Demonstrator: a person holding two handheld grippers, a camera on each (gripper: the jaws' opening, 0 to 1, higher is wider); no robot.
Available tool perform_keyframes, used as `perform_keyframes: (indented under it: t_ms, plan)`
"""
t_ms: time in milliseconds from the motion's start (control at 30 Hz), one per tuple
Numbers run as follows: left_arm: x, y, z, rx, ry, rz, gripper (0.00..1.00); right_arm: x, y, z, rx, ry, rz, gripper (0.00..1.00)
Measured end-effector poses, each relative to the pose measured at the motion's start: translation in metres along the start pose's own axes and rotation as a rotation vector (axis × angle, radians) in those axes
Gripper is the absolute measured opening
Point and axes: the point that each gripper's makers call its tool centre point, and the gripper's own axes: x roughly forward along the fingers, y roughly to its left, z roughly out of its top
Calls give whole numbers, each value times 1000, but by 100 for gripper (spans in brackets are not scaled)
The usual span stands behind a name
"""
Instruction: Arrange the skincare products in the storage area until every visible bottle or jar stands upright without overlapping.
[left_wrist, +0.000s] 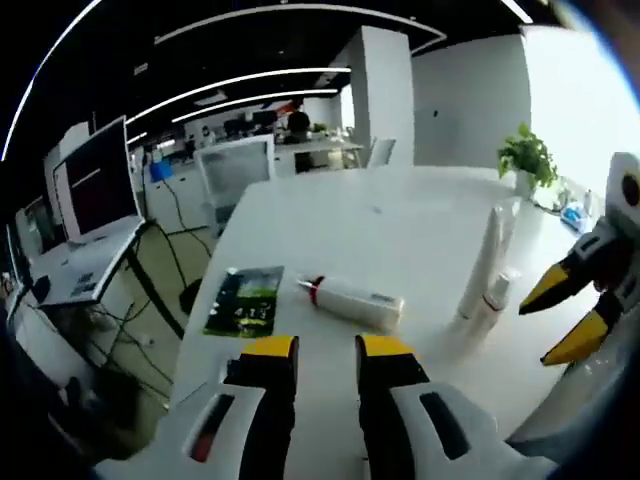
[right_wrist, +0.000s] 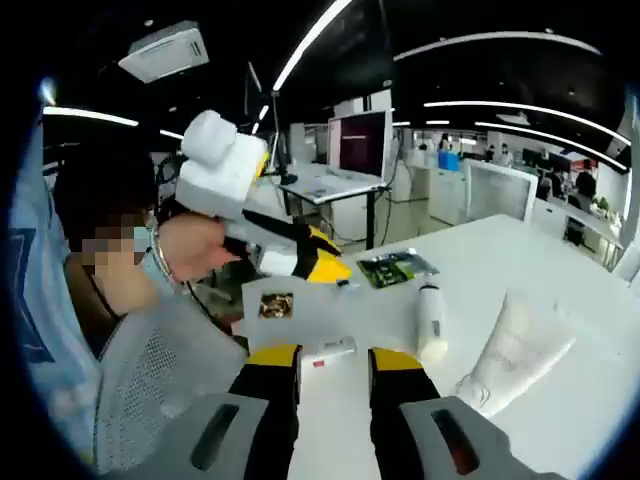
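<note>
In the left gripper view, the left hand-held gripper (left_wrist: 327, 352) hangs nearest, jaws parted and empty above the white surface (left_wrist: 400, 230). Just beyond lies a white bottle (left_wrist: 352, 299) on its side, red-capped end toward a green packet (left_wrist: 245, 299). Further right, a tall white tube (left_wrist: 486, 262) stands upright with a smaller bottle (left_wrist: 495, 296) touching it, though blur makes the smaller one hard to read. The right hand-held gripper (right_wrist: 334, 362) is likewise open and holding nothing; ahead of it lie a small white tube (right_wrist: 328, 351) and a large white tube (right_wrist: 512, 350) on its side.
</note>
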Motion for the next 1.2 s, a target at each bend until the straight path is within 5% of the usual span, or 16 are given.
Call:
perform_keyframes:
  t_ms: [67,133,200,267,533,600,667,733,767,800,900,967,1200]
  plan:
    - [-2,-2,1,-49,32,-14,20,14,-21,23,0,27,-24,20]
    - [0,-6,14,-75,-66,-48,20,29,-36,38,-15,38,-34,21]
    - [1,-13,2,-136,-4,-95,23,44,-48,47,-16,52,-35,27]
    - [3,-11,-6,-139,43,-91,23,54,-59,40,-4,126,-57,32]
    - [4,-17,-3,-52,35,-79,21,118,-106,14,-97,362,-168,33]
    - [5,-16,-4,-30,41,-71,20,127,-114,2,-111,501,-194,30]
    - [5,-14,-6,-22,46,-68,21,135,-114,9,-101,472,-199,30]
    - [4,-12,-9,-30,53,-71,20,132,-126,28,-195,379,-270,21]
    - [4,-12,-10,-36,51,-72,20,132,-130,26,-229,401,-271,15]
    - [5,-12,-9,-52,51,-77,20,134,-128,24,-223,424,-255,15]
    - [5,-12,-5,-87,37,-89,21,145,-120,23,-138,442,-200,33]
    - [4,-11,-4,-94,31,-84,20,151,-116,24,-123,441,-158,30]
    - [3,-17,-6,-79,42,-103,19,164,-115,-32,37,637,-138,29]
